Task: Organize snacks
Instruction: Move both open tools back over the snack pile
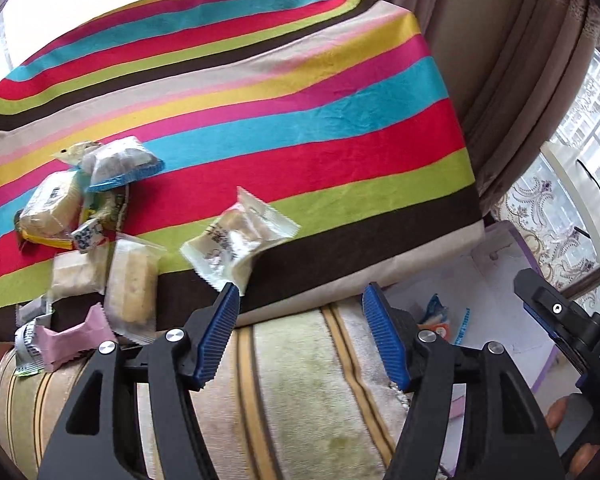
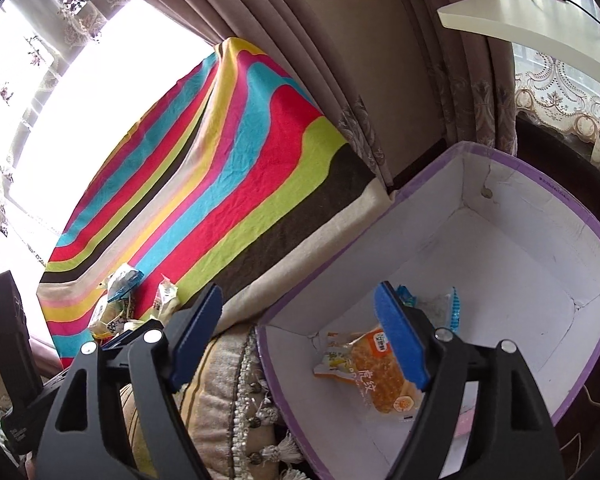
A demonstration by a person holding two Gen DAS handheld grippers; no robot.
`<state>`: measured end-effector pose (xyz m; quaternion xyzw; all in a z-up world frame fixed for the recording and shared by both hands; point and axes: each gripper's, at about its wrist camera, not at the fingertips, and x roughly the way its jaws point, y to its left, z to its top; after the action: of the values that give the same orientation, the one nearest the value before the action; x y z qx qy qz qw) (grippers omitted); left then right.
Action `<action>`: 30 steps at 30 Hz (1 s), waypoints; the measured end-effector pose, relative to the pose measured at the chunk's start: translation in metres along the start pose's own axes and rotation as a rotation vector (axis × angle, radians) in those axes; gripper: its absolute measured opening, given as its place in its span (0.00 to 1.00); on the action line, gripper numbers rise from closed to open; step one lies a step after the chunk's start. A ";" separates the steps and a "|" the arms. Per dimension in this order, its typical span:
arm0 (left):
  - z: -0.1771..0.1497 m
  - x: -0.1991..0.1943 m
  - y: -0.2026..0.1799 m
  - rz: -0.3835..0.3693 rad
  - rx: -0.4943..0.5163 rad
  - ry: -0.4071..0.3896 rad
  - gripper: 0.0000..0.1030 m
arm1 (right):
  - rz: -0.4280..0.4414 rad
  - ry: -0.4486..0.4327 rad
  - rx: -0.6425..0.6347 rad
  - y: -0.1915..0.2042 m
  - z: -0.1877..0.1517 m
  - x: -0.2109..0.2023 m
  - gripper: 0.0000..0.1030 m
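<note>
Blue ribbed pads line the left tongs (image 1: 298,294), and they are spread wide with nothing pinched between them. A white crinkly snack packet (image 1: 236,246) sits right at the tip of the left pad (image 1: 220,332). It looks blurry and tipped up, so I cannot tell if it is touching the pad or just lying loose on the striped cloth (image 1: 300,120).

The right tongs (image 2: 300,300) are spread wide too and hold nothing. They hang over the white cardboard box with the purple rim (image 2: 540,240). Inside the box lie an orange bread packet (image 2: 364,372) and, a bit further in, a clear packet with blue edges (image 2: 440,304).

I think the step now is to grab the white packet and bring it to the box. To do it well, put one pad on each side of the puffy middle, not on the thin sealed edge, which could slip out. Squeeze softly so the cake inside does not get squashed.

Further off to the left is the pile of other snacks: a pink wrapped sweet (image 1: 74,340), a clear long cake packet (image 1: 130,286), a yellow bun packet (image 1: 52,208) and a grey packet with blue trim (image 1: 120,160). They are close together, so take just one at a time.
</note>
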<state>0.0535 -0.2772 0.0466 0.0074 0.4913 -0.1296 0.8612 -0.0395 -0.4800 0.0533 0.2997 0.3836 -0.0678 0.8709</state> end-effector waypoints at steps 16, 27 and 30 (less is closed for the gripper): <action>0.001 -0.034 0.124 0.202 -0.200 -0.058 0.66 | 0.062 0.048 -0.256 0.101 -0.010 0.017 0.79; 0.001 -0.049 0.203 0.315 -0.320 -0.073 0.67 | 0.058 0.085 -0.393 0.153 -0.018 0.036 0.80; 0.000 -0.051 0.221 0.334 -0.354 -0.073 0.67 | 0.059 0.092 -0.422 0.165 -0.019 0.040 0.80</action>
<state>0.0802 -0.0528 0.0648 -0.0671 0.4669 0.1027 0.8758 0.0340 -0.3309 0.0928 0.1244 0.4196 0.0530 0.8976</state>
